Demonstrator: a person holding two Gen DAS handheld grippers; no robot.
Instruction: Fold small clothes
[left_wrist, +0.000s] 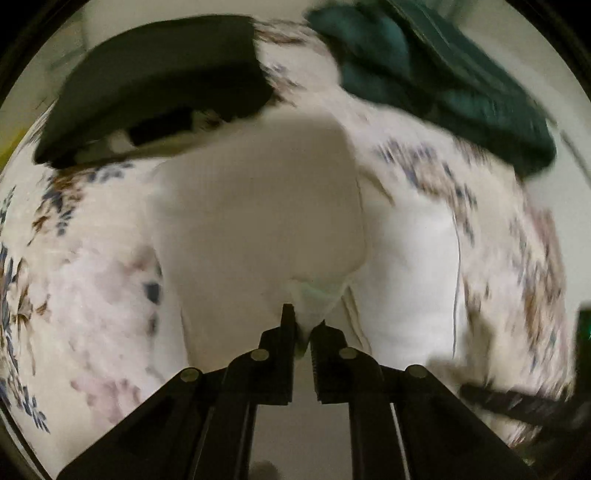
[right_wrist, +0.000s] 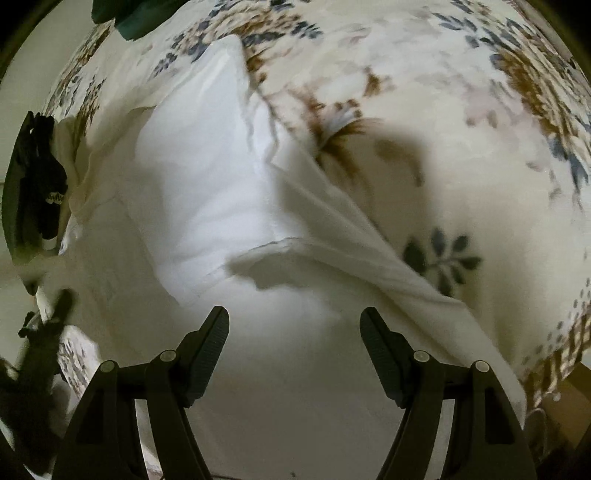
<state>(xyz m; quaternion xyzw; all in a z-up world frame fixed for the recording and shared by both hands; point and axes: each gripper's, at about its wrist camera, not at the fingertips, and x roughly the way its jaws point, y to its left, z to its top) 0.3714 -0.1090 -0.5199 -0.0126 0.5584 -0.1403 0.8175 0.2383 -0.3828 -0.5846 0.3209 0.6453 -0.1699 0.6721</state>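
Note:
A white garment (left_wrist: 258, 206) lies on a floral bedsheet (left_wrist: 81, 266). My left gripper (left_wrist: 303, 325) is shut on a bunched edge of the garment and holds a flap of it lifted. In the right wrist view the same white garment (right_wrist: 207, 184) is spread flat with a folded flap and a hem edge across the middle. My right gripper (right_wrist: 293, 325) is open and empty, its fingers (right_wrist: 212, 343) hovering just above the near part of the garment.
A black folded garment (left_wrist: 159, 85) lies at the back left and a dark green garment (left_wrist: 443, 81) at the back right. The floral sheet (right_wrist: 461, 147) extends to the right. The left gripper's dark body (right_wrist: 37, 177) shows at the left edge.

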